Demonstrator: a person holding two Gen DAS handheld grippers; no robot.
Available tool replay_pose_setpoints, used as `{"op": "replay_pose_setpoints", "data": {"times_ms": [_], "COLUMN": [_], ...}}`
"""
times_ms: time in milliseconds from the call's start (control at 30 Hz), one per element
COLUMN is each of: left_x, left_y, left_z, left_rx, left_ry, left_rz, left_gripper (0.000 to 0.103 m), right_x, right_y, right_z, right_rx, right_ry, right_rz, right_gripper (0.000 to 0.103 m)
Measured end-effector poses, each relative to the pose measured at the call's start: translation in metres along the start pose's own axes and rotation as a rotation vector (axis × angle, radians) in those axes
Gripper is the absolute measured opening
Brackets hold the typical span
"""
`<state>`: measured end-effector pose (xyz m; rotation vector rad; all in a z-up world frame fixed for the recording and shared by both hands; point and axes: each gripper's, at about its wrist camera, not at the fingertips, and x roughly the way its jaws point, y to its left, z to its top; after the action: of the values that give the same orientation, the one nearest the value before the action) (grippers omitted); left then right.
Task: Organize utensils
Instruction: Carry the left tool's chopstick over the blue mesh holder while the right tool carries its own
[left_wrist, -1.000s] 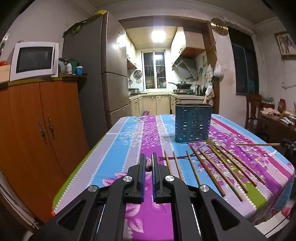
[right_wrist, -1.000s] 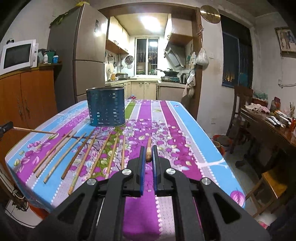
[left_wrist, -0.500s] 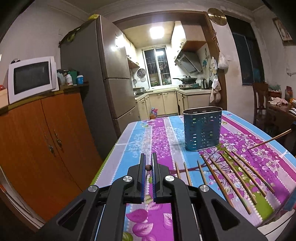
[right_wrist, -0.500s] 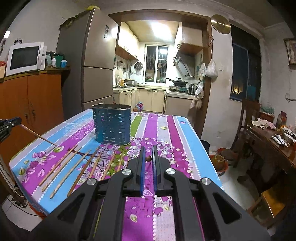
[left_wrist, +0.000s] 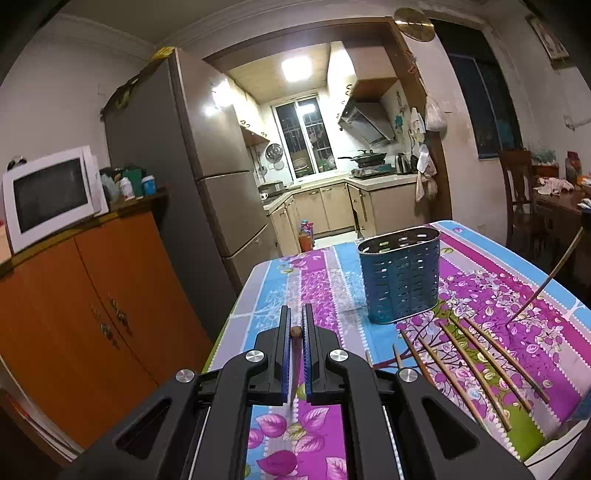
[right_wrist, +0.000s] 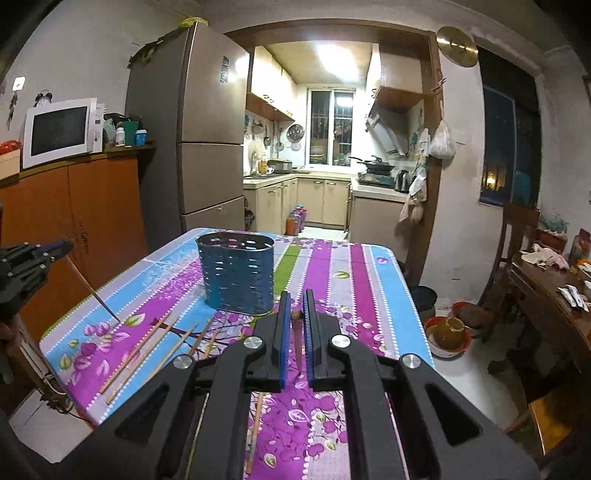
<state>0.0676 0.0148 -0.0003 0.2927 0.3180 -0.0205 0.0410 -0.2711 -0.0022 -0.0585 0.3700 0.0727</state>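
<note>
Between the left gripper (left_wrist: 296, 334) fingers sits a clamped chopstick (left_wrist: 294, 369), tip toward six o'clock; right gripper (right_wrist: 294, 315) clamps another chopstick (right_wrist: 297, 347), tip likewise down, blue holder (right_wrist: 236, 272) at eleven.

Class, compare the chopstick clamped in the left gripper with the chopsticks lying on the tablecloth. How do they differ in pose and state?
The held chopstick is lifted and steeply tilted, tip pointing down; the loose chopsticks lie flat on the tablecloth. The held one is pinched at its thick end by the left gripper; the loose ones are ungripped, fanned side by side before the blue utensil holder. All are thin, brown and tapered.
</note>
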Motion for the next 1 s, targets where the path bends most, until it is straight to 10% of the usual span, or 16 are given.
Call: {"op": "replay_pose_setpoints", "data": {"times_ms": [767, 1000], "left_x": [0.043, 0.07], "left_y": [-0.038, -0.026], "left_z": [0.075, 0.142], "left_rx": [0.096, 0.012], "left_ry": [-0.068, -0.114], "left_rz": [-0.018, -0.165], "left_gripper": [0.007, 0.007], "right_x": [0.048, 0.076], "right_y": [0.023, 0.026], "right_z": [0.108, 0.155], "right_rx": [-0.079, -0.061], "right_ry": [0.033, 0.011], "right_rz": [0.135, 0.144], "right_gripper": [0.005, 0.005]}}
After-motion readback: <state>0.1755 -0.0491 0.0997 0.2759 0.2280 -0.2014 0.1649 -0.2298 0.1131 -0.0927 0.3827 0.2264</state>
